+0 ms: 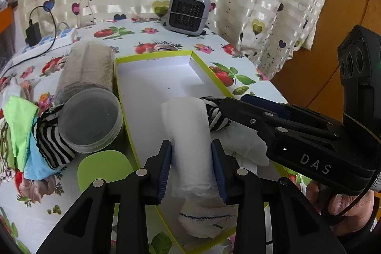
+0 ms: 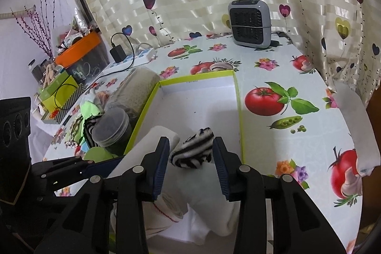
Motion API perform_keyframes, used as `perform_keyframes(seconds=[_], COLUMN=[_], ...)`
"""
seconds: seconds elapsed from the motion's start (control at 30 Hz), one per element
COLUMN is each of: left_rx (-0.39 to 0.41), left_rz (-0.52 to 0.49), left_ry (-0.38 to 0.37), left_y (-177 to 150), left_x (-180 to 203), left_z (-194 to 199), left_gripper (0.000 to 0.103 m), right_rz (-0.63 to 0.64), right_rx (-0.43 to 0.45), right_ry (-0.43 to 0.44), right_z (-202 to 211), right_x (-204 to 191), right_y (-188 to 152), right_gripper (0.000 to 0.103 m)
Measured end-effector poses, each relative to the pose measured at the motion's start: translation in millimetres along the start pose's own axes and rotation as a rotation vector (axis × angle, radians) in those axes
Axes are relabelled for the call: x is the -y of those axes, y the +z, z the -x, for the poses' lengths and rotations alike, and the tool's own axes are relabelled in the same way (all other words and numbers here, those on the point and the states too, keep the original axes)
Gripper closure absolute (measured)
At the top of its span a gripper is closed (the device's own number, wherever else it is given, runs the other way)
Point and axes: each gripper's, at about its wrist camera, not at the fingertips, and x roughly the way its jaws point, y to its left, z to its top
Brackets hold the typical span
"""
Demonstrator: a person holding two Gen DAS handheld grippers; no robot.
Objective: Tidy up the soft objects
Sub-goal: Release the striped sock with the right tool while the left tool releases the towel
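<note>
A yellow-green box [image 1: 152,56] with a white inside lies on the fruit-print tablecloth. A rolled white cloth [image 1: 188,135] lies in it, between the pads of my left gripper [image 1: 191,144]. The pads stand at its sides without squeezing it. Beside it a rolled black-and-white striped sock [image 2: 193,151] rests on another white cloth [image 2: 209,218]. My right gripper [image 2: 191,141] is open around the sock, with a gap on each side. The right gripper's fingers [image 1: 228,104] reach in from the right in the left wrist view.
Left of the box a clear jar [image 1: 88,99] lies on its side by a pile of green, blue and striped cloths [image 1: 21,125] and a green lid [image 1: 102,168]. A grey fan heater [image 1: 188,12] and a power strip [image 1: 54,38] stand at the back by the curtain.
</note>
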Motion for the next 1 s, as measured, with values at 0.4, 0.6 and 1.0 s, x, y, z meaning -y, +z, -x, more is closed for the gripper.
perform_keyframes(seconds=[0.4, 0.6, 1.0], left_rx=[0.049, 0.074, 0.110], left_rz=[0.010, 0.015, 0.027], left_ry=[-0.022, -0.012, 0.012], left_y=[2, -1, -16], left_x=[1, 0, -2], left_z=[19, 35, 68], left_gripper=[0.066, 0.066, 0.066], right_rz=[0.002, 0.025, 0.070], right_rx=[0.026, 0.032, 0.045], right_ry=[-0.025, -0.029, -0.035], right_z=[22, 33, 55], right_x=[-2, -13, -36], right_y=[-1, -6, -19], right_gripper=[0.064, 0.064, 0.064])
